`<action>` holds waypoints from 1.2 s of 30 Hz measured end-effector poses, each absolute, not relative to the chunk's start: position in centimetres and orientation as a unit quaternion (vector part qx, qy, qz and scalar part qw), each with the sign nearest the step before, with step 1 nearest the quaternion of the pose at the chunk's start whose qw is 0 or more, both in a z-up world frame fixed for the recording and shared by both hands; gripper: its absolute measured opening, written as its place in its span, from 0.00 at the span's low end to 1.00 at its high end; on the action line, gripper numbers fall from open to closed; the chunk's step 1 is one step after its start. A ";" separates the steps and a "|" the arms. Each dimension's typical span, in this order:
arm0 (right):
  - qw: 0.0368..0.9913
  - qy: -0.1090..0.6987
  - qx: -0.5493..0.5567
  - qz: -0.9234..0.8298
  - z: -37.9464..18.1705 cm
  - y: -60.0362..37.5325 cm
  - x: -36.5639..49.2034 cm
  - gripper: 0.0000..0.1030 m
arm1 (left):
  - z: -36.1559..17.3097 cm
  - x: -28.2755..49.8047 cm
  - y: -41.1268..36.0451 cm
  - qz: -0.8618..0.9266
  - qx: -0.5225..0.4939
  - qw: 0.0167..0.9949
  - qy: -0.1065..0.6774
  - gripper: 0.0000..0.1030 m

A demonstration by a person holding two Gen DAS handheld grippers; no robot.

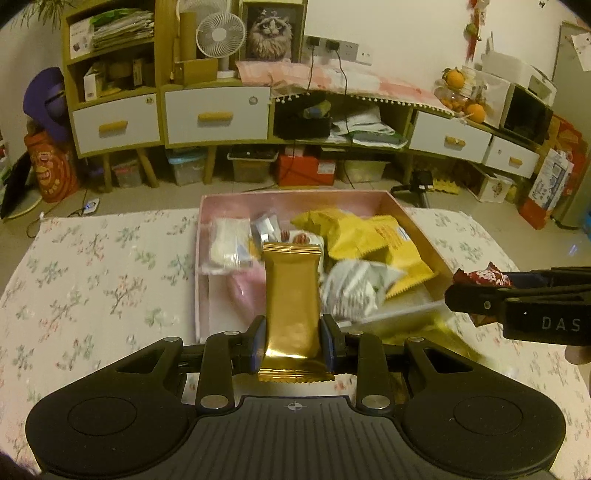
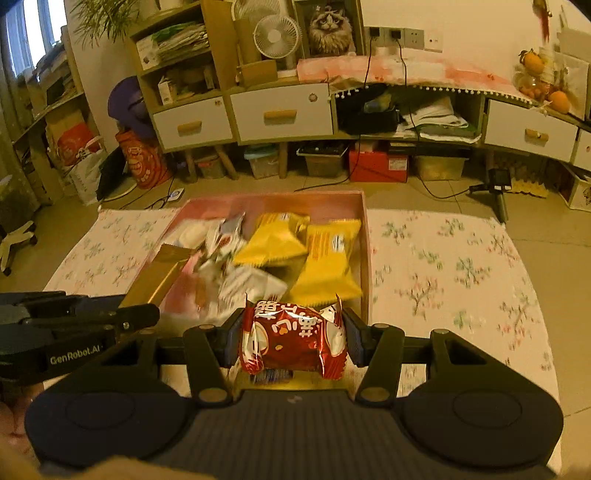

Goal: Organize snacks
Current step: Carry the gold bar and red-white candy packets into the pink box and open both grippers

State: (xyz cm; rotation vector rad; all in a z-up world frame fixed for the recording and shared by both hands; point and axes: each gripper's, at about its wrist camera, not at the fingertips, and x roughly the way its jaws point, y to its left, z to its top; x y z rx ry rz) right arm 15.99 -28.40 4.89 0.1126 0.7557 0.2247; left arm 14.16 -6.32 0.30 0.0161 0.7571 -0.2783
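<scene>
My left gripper [image 1: 293, 338] is shut on a long gold snack packet [image 1: 291, 299], which stands upright between the blue pads above the near edge of the pink box [image 1: 417, 225]. My right gripper [image 2: 291, 338] is shut on a red wrapped snack [image 2: 291, 341], held above the box's near right corner [image 2: 364, 295]. Each gripper shows in the other's view: the right one [image 1: 458, 291] with the red snack [image 1: 480, 277], the left one [image 2: 147, 314] with the gold packet [image 2: 159, 273]. The box holds yellow packets [image 1: 369, 236], white and silver packets [image 1: 351, 288], and a pale packet [image 1: 229, 243].
The box rests on a table with a floral cloth [image 1: 92, 280], bare cloth on both sides [image 2: 461, 273]. Beyond the table is tiled floor, then a low cabinet with drawers [image 1: 218, 114], a fan [image 1: 221, 35], storage bins underneath and a small tripod [image 2: 498, 184].
</scene>
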 end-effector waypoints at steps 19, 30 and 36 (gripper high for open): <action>0.919 0.382 0.059 0.084 3.4 -27.6 19.7 0.50 | -1.7 18.6 -7.2 -0.125 0.015 0.921 0.369 0.27; 0.920 0.380 0.059 0.076 3.6 -27.6 19.8 0.69 | -2.0 18.8 -7.2 -0.128 0.025 0.923 0.363 0.43; 0.921 0.377 0.067 0.073 3.9 -27.8 19.4 0.76 | -1.7 18.2 -7.3 -0.132 0.030 0.923 0.360 0.66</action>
